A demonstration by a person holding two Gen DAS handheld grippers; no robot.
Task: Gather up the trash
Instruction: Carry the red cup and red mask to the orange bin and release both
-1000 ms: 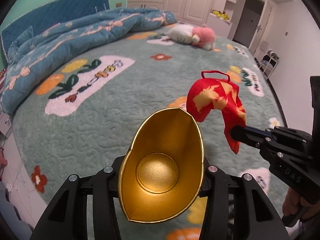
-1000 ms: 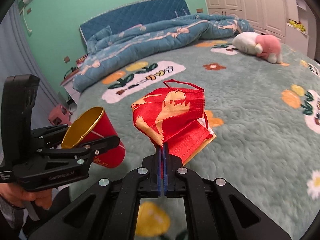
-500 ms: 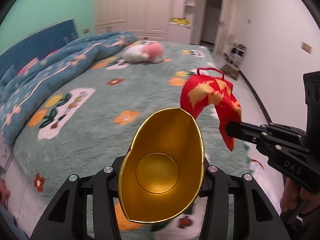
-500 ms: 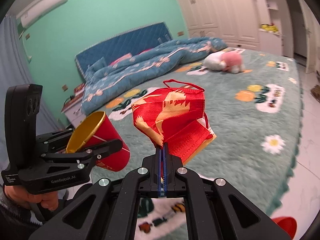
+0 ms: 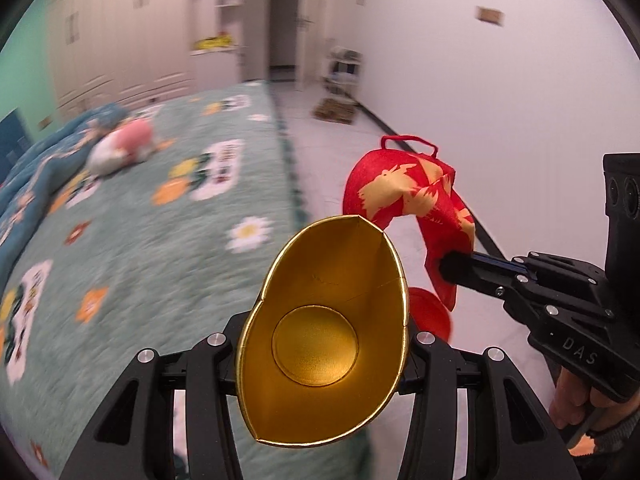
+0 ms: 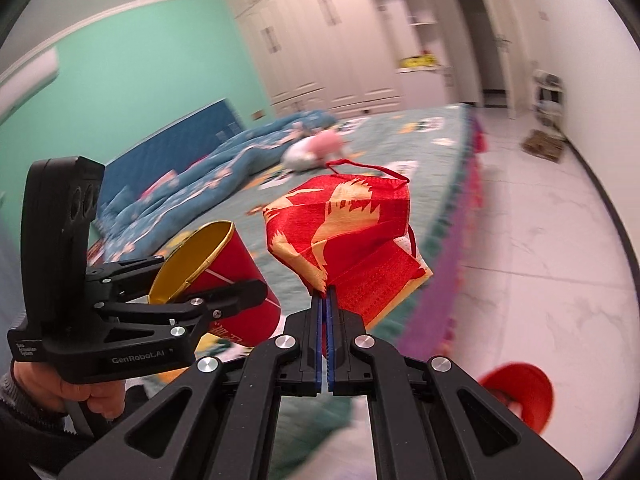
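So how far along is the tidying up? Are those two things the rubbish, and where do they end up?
Picked up: both pieces are off the bed. In hand: the left gripper squeezes a red paper cup with a gold lining, and the right gripper pinches a red and gold face mask. Left: dropping them somewhere. A red round container sits on the floor near the bed; it may be the bin, though I cannot be sure.

The paper cup (image 5: pixel 324 344) has a shiny, metallic gold lining and a smooth red outside (image 6: pixel 236 280). The face mask (image 6: pixel 348 232) is thin red non-woven cloth with matt gold print. Both claws, left (image 5: pixel 324 364) and right (image 6: pixel 325 304), are matt black plastic with bright metal screws. The bed (image 5: pixel 132 248) wears a fuzzy green blanket; the floor (image 6: pixel 560 248) is glossy white tile.
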